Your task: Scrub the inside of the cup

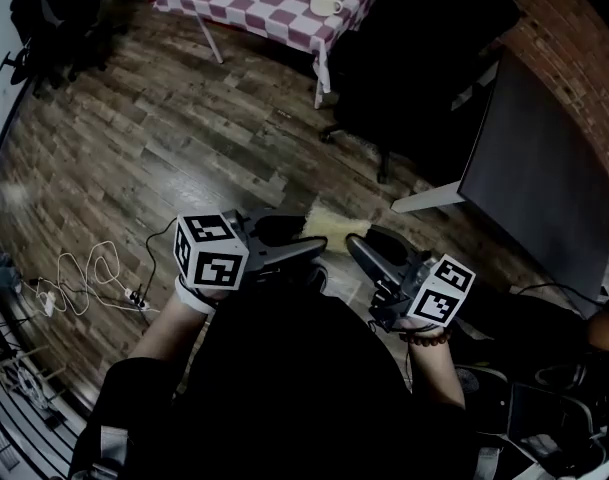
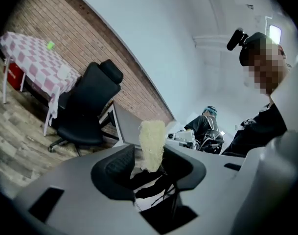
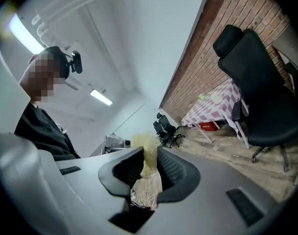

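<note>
Both tongs are held close in front of the person's body, tips facing each other, above the wooden floor [image 1: 164, 138].

Left tongs [image 2: 149, 154]: the jaws stand wide apart. The pale fibrous scrub pad [image 2: 152, 142] rises between them, with a clear gap to one jaw, and is not clamped.

Right tongs [image 3: 149, 159]: the jaws are drawn in narrow and pinch the other end of the same scrub pad, which sticks out past the tips.

In the head view, the pad bridges the two sets of tips.

The white cup [image 1: 325, 1] stands upright near the edge of the checked-cloth bench [image 1: 254, 8], well apart from both tongs. A black office chair [image 1: 414, 58] stands just beside the bench.
</note>
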### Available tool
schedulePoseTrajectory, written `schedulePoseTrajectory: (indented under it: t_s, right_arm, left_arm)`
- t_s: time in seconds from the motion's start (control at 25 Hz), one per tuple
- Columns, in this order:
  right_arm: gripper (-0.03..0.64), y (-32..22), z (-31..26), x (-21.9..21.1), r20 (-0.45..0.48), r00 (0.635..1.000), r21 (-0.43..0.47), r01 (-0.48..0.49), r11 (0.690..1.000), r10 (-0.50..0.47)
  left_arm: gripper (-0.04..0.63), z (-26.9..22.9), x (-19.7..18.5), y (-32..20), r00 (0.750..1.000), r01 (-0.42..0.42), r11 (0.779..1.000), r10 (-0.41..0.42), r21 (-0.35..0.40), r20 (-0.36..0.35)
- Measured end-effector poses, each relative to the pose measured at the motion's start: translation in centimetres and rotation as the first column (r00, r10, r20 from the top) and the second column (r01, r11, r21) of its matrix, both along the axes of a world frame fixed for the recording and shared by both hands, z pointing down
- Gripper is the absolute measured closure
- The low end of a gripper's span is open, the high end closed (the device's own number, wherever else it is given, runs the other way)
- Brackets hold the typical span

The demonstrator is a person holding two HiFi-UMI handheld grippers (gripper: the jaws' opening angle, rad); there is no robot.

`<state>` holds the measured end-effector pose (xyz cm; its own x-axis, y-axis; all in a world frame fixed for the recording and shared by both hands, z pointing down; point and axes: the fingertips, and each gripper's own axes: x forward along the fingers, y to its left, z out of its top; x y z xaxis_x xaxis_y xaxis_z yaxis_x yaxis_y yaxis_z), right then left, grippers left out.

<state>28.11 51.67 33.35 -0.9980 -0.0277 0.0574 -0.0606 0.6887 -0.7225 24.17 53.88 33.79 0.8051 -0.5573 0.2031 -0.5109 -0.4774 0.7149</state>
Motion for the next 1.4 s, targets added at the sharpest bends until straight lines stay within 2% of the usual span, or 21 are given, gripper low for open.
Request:
schedulePoseTrajectory:
  t_s: [0.08, 0.24, 0.36, 0.4, 0.52, 0.68, 0.88, 0.96, 1.08, 1.24, 1.4]
  right_arm:
    - [0.518, -0.4, 1.1, -1.6, -0.009, 1.0, -0.007, -0.001, 1.0, 0.001]
    - [0.52, -3.2, 1.7, -5.9, -0.009, 1.0, -0.021, 0.006, 1.0, -0.006]
    - [0.521, -5.4, 1.9, -10.4, -0.031, 0.999, -0.007, 0.025, 1.0, -0.025]
    - [0.522, -6.2, 2.0, -12.0, -0.04, 0.999, -0.003, 0.026, 1.0, -0.026]
    - [0.52, -8.5, 2.1, -16.4, -0.075, 0.997, -0.001, 0.012, 1.0, -0.012]
    - [0.503, -11.5, 2.3, -20.3, -0.138, 0.99, 0.021, -0.027, 0.999, 0.03]
    - [0.498, -15.6, 3.0, -21.8, -0.201, 0.973, 0.043, -0.104, 0.994, 0.11]
    - [0.499, -16.7, 3.5, -22.1, -0.24, 0.96, 0.075, -0.13, 0.989, 0.145]
    - [0.499, -18.1, 4.4, -22.6, -0.267, 0.949, 0.087, -0.15, 0.985, 0.168]
    - [0.499, -20.4, 6.5, -23.4, -0.294, 0.943, 0.046, -0.15, 0.988, 0.157]
    - [0.499, -23.7, 8.5, -24.8, -0.333, 0.936, 0.038, -0.107, 0.994, 0.114]
  left_arm:
    - [0.416, 0.8, -1.7, -0.7, 1.0, 0.009, 1.0, -0.009, 0.011, 0.011]
    - [0.414, 0.9, -5.5, -3.3, 0.999, -0.044, 0.999, 0.045, 0.016, -0.02]
    - [0.414, 0.6, -10.0, -5.9, 0.998, -0.053, 0.998, 0.054, 0.03, -0.032]
    - [0.416, 0.6, -11.7, -6.8, 0.998, -0.052, 0.998, 0.053, 0.035, -0.025]
    - [0.482, 0.7, -16.4, -9.4, 0.998, -0.046, 0.997, 0.044, 0.06, 0.033]
    - [0.494, 0.6, -21.5, -12.5, 0.997, 0.011, 0.996, -0.017, 0.092, 0.072]
    - [0.499, 1.5, -27.7, -15.3, 0.987, 0.125, 0.987, -0.134, 0.098, 0.09]
    - [0.498, 2.6, -29.2, -15.7, 0.975, 0.152, 0.983, -0.165, 0.098, 0.146]
    - [0.497, 4.2, -30.1, -16.7, 0.96, 0.153, 0.984, -0.169, 0.087, 0.222]
    - [0.497, 4.8, -30.3, -19.6, 0.946, 0.16, 0.984, -0.177, 0.082, 0.271]
    - [0.497, 4.9, -31.3, -22.7, 0.91, 0.198, 0.976, -0.217, 0.091, 0.354]
